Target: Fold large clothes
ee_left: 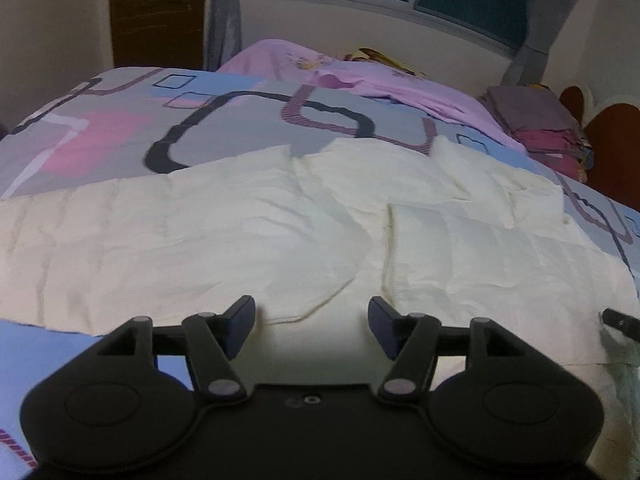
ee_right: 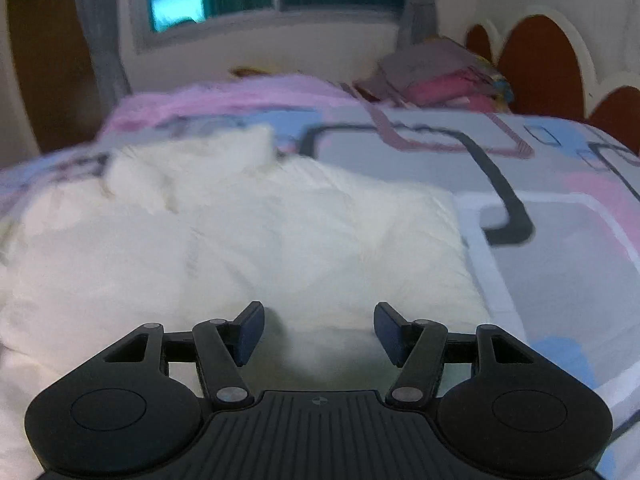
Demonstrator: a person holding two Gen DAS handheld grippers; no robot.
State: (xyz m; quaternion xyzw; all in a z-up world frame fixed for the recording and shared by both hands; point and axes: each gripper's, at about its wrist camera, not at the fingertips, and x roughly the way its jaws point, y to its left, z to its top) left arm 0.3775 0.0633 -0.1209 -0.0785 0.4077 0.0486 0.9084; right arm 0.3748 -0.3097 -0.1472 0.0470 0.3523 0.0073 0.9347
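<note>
The cream cloth lies spread out flat on the bed cover — wrinkled, with its near edge by both grippers. The left gripper is spread wide and holds nothing. The right gripper is spread wide too — nothing sits between its fingers. A pile of folded clothes rests far off on the right.

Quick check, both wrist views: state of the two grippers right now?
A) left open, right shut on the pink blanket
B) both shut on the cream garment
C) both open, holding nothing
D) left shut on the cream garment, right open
C: the left gripper and right gripper both show a wide gap between their fingertips, with the cream garment lying flat on the bed beyond them, unpinched.
</note>
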